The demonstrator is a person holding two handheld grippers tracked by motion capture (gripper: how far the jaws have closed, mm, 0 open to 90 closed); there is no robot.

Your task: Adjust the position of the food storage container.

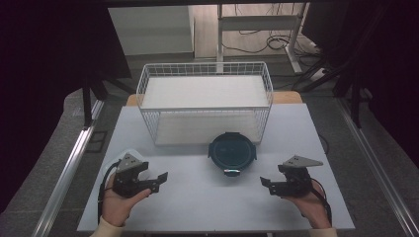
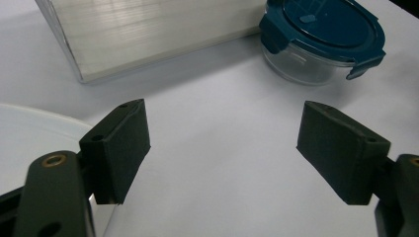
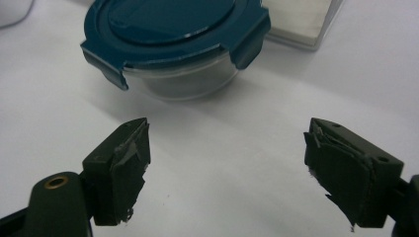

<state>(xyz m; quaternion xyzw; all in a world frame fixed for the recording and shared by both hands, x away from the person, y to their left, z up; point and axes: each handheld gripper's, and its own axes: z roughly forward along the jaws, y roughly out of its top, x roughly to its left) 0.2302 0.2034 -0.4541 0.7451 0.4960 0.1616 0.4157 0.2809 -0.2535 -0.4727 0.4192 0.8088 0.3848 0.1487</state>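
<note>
At the centre of the high view, a round glass container (image 1: 231, 154) with a dark teal clip-on lid sits on the white desk (image 1: 197, 197), just below the front of a white wire basket (image 1: 205, 101) that fills the upper middle of the frame. The lid is on, and a small latch tab shows at the container's lower edge.

The left claw (image 1: 160, 181) rests at the lower left of the high view, held in a hand, its jaws standing wide apart with nothing between them. In the left gripper view the container (image 2: 323, 42) appears at the upper right, well apart from the black pads (image 2: 121, 148), with bare desk between them (one latch there sticks outward at the right side of the lid). A white rounded object (image 2: 34, 133) lies at the left edge of that view, partly behind the left pad.

The right claw (image 1: 265, 186) sits at the lower right of the high view, jaws likewise spread and empty. In the right gripper view the container (image 3: 173, 44) stands at the top centre, near but clear of the worn, frayed pads (image 3: 126, 168).
</note>
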